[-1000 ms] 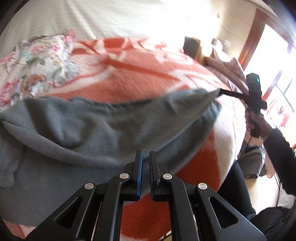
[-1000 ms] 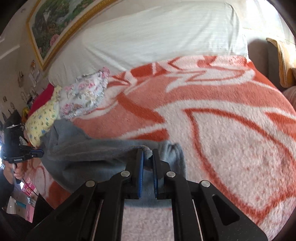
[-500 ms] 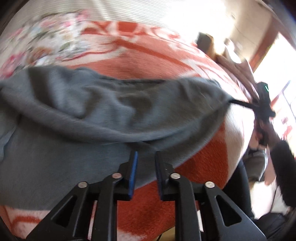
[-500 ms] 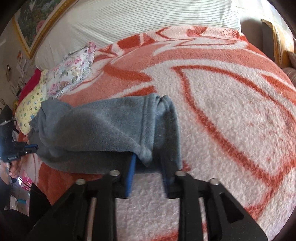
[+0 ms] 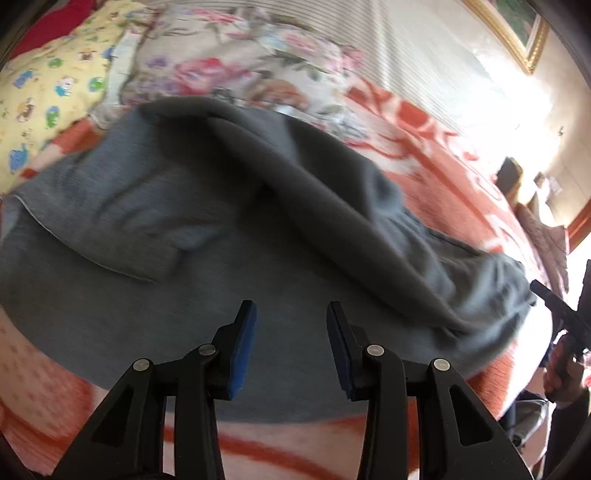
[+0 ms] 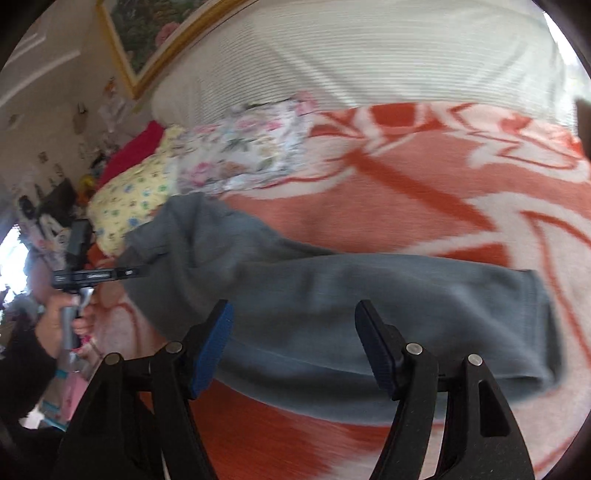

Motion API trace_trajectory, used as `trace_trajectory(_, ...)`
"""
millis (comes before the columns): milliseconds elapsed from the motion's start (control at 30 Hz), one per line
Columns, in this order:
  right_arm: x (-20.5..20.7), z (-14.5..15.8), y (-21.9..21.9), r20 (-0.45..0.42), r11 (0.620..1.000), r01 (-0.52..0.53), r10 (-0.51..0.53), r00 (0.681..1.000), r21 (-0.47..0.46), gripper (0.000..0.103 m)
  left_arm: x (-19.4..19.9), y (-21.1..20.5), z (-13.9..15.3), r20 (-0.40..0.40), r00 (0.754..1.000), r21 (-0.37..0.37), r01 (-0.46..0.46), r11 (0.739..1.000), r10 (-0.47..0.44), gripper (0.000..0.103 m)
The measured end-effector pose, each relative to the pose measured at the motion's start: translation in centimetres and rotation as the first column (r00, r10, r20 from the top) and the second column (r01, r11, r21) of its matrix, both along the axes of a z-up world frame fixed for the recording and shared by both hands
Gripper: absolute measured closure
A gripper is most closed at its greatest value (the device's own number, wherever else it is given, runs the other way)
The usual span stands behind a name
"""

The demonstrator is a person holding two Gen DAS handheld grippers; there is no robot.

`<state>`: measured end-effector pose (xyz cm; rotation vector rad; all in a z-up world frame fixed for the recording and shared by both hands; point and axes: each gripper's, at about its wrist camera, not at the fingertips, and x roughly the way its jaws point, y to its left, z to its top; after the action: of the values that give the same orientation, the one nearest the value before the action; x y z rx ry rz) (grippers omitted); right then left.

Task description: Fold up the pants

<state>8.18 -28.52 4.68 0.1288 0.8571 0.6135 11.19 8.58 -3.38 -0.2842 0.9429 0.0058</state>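
The grey pants (image 5: 229,236) lie folded lengthwise on the orange-and-white blanket (image 5: 454,173), one leg laid over the other. My left gripper (image 5: 291,321) is open and empty just above the waist end. In the right wrist view the pants (image 6: 332,295) stretch from the pillows to the cuff end at the right. My right gripper (image 6: 293,325) is open and empty above the near edge of the legs. The left gripper also shows in the right wrist view (image 6: 129,272) at the waist end, and the right gripper shows at the left view's far right edge (image 5: 535,286).
A floral pillow (image 6: 251,147) and a yellow printed pillow (image 6: 136,192) lie by the striped headboard (image 6: 369,62). A framed picture (image 6: 147,33) hangs on the wall. The blanket's near edge drops off below both grippers.
Both grippers were shut on the pants, carried the top layer over and laid it down. Both have opened and let go of the fabric and drawn back a little.
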Motion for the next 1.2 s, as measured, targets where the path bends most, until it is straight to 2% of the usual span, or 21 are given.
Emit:
trace_trajectory(67, 0.8, -0.3, 3.5, -0.014, 0.999, -0.053, 0.053, 0.998, 0.009, 0.034, 0.7, 1.1, 0.0, -0.006, 1.0, 0.033, -0.006, 0.999, 0.006, 0.059)
trace_trajectory(133, 1.2, -0.6, 6.4, -0.028, 0.995, -0.096, 0.096, 0.995, 0.017, 0.034, 1.6, 2.0, -0.1, -0.014, 1.0, 0.068, -0.005, 0.998, 0.006, 0.048)
trace_trajectory(267, 1.7, -1.2, 12.0, -0.046, 0.986, -0.168, 0.169, 0.985, 0.016, 0.034, 3.2, 3.0, -0.6, -0.033, 0.999, 0.151, 0.028, 0.988, -0.023, 0.046)
trace_trajectory(333, 1.8, -1.4, 14.6, -0.044, 0.98, -0.198, 0.197, 0.979, -0.014, 0.034, 3.7, 3.2, -1.0, -0.045, 0.998, 0.192, 0.043, 0.981, -0.035, 0.046)
trace_trajectory(400, 1.9, -1.8, 16.2, -0.049, 0.975, -0.217, 0.215, 0.975, -0.043, 0.034, 4.3, 3.1, -1.5, -0.06, 0.996, 0.25, 0.073, 0.965, -0.06, 0.046)
trace_trajectory(467, 2.0, -2.2, 18.0, -0.051, 0.97, -0.236, 0.233, 0.971, -0.065, 0.034, 5.1, 2.8, -2.1, -0.084, 0.994, 0.341, 0.098, 0.935, -0.074, 0.046)
trace_trajectory(567, 2.5, -3.0, 19.7, -0.058, 0.965, -0.241, 0.236, 0.97, -0.101, 0.034, 6.1, 3.1, -3.2, -0.12, 0.99, 0.409, 0.123, 0.904, -0.081, 0.046)
trace_trajectory(633, 2.8, -3.5, 20.4, -0.065, 0.964, -0.244, 0.238, 0.969, -0.109, 0.035, 6.3, 3.8, -3.7, -0.135, 0.987, 0.391, 0.138, 0.91, -0.091, 0.05)
trace_trajectory(667, 3.0, -3.9, 20.9, -0.071, 0.962, -0.246, 0.239, 0.969, -0.117, 0.043, 6.3, 4.3, -3.7, -0.126, 0.987, 0.372, 0.138, 0.918, -0.097, 0.052)
trace_trajectory(700, 3.2, -4.3, 21.4, -0.076, 0.96, -0.248, 0.24, 0.968, -0.125, 0.049, 6.2, 4.7, -3.7, -0.121, 0.988, 0.363, 0.136, 0.922, -0.098, 0.061)
trace_trajectory(733, 3.4, -4.7, 21.6, -0.084, 0.958, -0.251, 0.241, 0.967, -0.135, 0.059, 6.0, 5.1, -3.6, -0.121, 0.988, 0.363, 0.134, 0.922, -0.096, 0.071)
trace_trajectory(800, 3.7, -5.6, 22.2, -0.102, 0.954, -0.249, 0.234, 0.967, -0.168, 0.069, 5.6, 6.0, -3.3, -0.118, 0.988, 0.344, 0.14, 0.928, -0.105, 0.082)
trace_trajectory(833, 3.9, -6.0, 22.3, -0.109, 0.952, -0.25, 0.234, 0.966, -0.175, 0.079, 5.2, 6.4, -3.0, -0.112, 0.988, 0.334, 0.139, 0.932, -0.107, 0.089)
trace_trajectory(867, 4.1, -6.3, 22.4, -0.124, 0.95, -0.256, 0.236, 0.964, -0.181, 0.093, 4.8, 6.8, -2.7, -0.105, 0.989, 0.332, 0.136, 0.934, -0.106, 0.091)
trace_trajectory(967, 4.1, -5.7, 22.0, -0.117, 0.956, -0.25, 0.233, 0.965, -0.153, 0.098, 3.2, 7.5, -1.2, -0.058, 0.993, 0.333, 0.113, 0.936, -0.1, 0.094)
trace_trajectory(1200, 2.0, -0.2, 20.6, -0.003, 0.959, -0.262, 0.263, 0.965, -0.112, 0.098, -1.8, 11.5, 4.3, 0.083, 0.996, 0.333, -0.037, 0.942, 0.01, 0.095)
